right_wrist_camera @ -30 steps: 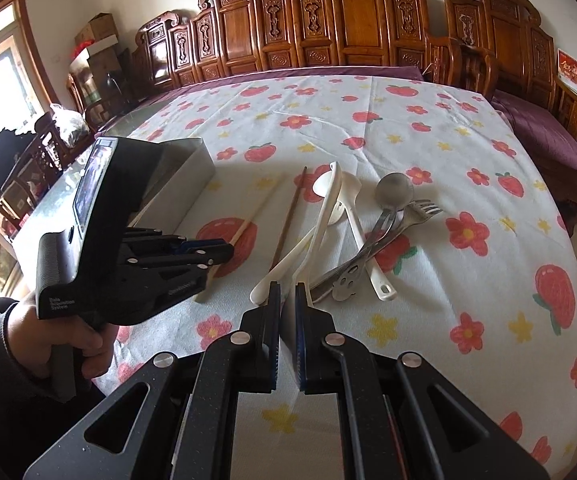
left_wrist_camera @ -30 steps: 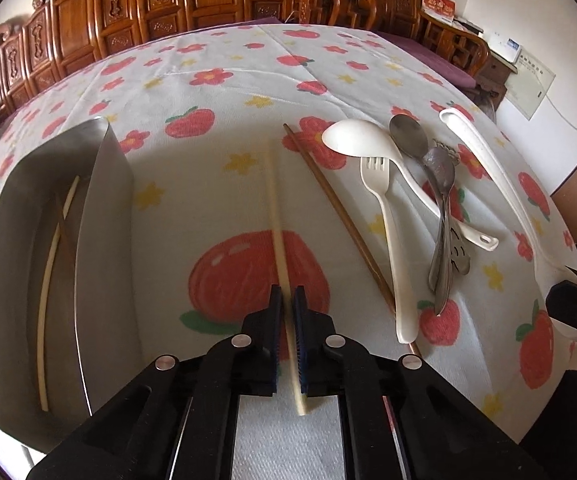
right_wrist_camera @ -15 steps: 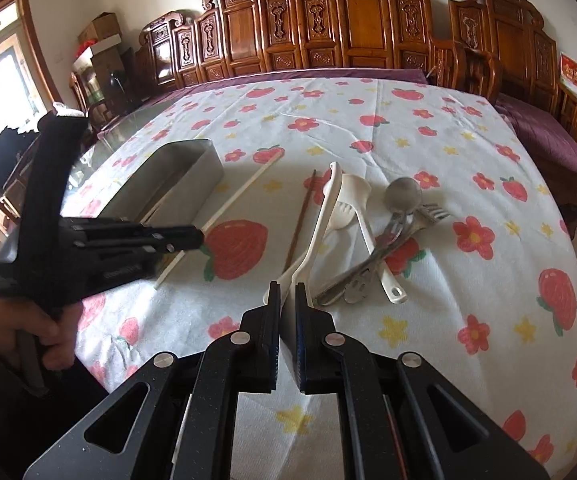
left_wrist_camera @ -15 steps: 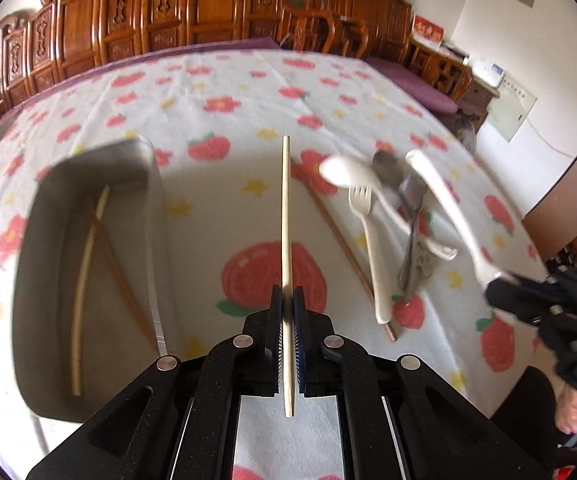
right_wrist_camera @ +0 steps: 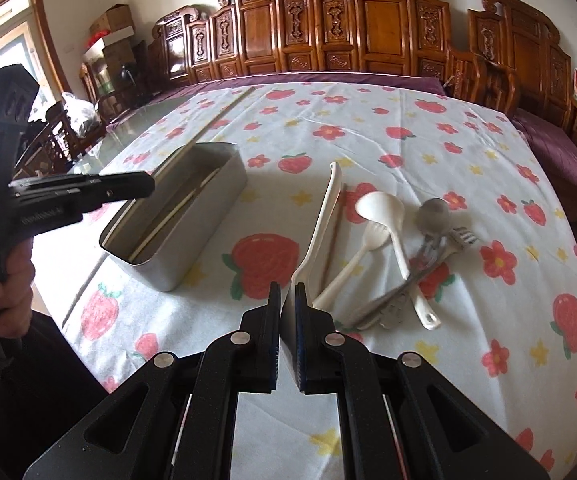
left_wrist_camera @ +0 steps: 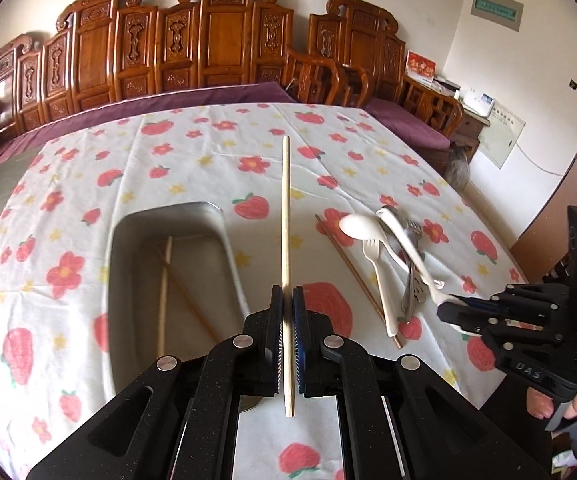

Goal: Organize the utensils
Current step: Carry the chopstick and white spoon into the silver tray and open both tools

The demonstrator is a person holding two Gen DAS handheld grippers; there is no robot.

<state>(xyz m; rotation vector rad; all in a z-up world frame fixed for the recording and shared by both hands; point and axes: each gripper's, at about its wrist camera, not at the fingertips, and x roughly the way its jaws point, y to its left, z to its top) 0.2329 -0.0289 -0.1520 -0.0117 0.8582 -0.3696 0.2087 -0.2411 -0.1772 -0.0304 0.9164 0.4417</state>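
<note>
Floral tablecloth (left_wrist_camera: 192,152), tray (left_wrist_camera: 232,256) lower left. Left gripper (left_wrist_camera: 287,300) clenched on chopstick (left_wrist_camera: 286,216), now lifted clear; right gripper (right_wrist_camera: 287,296) grasping ladle (right_wrist_camera: 322,224). Ready for tray.

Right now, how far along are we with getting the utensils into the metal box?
Done: two chopsticks already lie in the metal box. In hand: the left tongs are shut on a pale chopstick, and the right tongs are shut on a long white utensil. Left on the tablecloth: a brown chopstick, white spoon, white fork and the metal cutlery.
</note>
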